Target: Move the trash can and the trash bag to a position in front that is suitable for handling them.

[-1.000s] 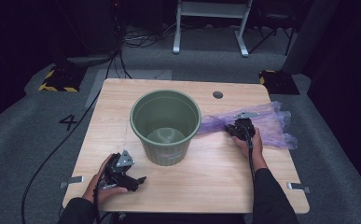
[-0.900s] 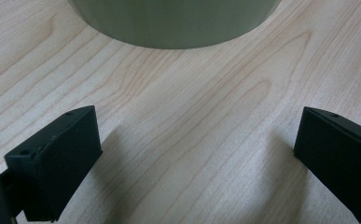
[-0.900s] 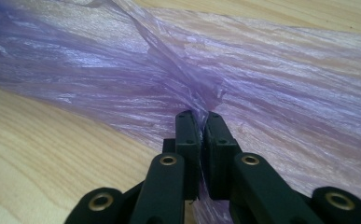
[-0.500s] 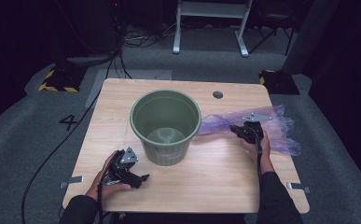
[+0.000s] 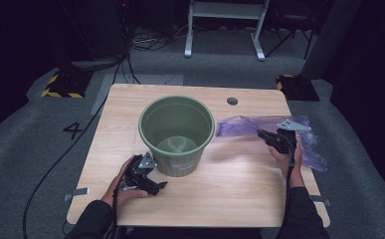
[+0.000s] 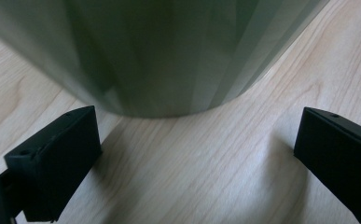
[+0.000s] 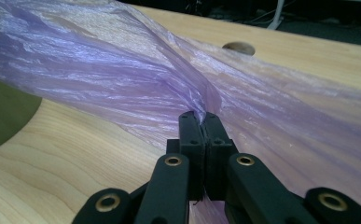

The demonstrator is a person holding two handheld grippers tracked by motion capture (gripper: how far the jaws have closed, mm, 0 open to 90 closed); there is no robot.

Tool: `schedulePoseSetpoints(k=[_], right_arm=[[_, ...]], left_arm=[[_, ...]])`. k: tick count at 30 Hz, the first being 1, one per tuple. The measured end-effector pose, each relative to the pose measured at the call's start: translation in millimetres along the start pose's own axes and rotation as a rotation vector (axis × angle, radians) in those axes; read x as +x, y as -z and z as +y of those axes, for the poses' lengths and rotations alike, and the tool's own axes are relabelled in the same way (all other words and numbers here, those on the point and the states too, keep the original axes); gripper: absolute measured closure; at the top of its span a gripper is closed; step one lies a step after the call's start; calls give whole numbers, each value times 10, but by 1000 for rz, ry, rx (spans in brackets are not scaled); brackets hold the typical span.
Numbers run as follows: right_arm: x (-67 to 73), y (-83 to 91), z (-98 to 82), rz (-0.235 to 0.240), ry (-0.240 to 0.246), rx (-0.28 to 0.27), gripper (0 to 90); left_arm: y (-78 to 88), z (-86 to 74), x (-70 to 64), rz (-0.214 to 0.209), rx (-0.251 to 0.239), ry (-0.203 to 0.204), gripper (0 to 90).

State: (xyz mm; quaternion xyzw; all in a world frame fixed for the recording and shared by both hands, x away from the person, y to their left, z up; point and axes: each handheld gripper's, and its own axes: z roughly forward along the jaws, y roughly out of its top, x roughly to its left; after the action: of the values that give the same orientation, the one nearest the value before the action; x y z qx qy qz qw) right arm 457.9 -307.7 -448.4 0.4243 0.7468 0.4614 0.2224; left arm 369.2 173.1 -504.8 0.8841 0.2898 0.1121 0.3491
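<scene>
A green bucket (image 5: 177, 133) stands upright in the middle of the wooden table (image 5: 240, 179), and its wall (image 6: 159, 51) rises close ahead in the left gripper view. My left gripper (image 5: 156, 185) rests low on the table by the bucket's front left, jaws wide open with bare wood between them (image 6: 197, 154). A thin purple plastic bag (image 5: 269, 127) lies at the right, stretched toward the bucket. My right gripper (image 5: 262, 135) is shut on a pinched fold of the bag (image 7: 136, 88), lifting it off the table.
A round cable hole (image 5: 232, 101) sits near the table's far edge. Beyond the table are a white stand's feet (image 5: 225, 30) and cables on the grey floor. Metal brackets (image 5: 76, 193) stick out at the table's front corners.
My right gripper has moved right and up with the bag, pulling the film taut. The left gripper has slid right, closer to the bucket's base.
</scene>
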Motion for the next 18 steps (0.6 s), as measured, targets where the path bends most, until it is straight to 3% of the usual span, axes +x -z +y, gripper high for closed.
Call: schedulePoseSetpoints(k=[7,18], right_arm=[[45,151,98,20,-5,-69,896],[83,248,178,31,0,-107,897]], left_arm=[[-39,38,4,-2,-2,-1,0],[-63,66,8,-4,-2,-5,0]])
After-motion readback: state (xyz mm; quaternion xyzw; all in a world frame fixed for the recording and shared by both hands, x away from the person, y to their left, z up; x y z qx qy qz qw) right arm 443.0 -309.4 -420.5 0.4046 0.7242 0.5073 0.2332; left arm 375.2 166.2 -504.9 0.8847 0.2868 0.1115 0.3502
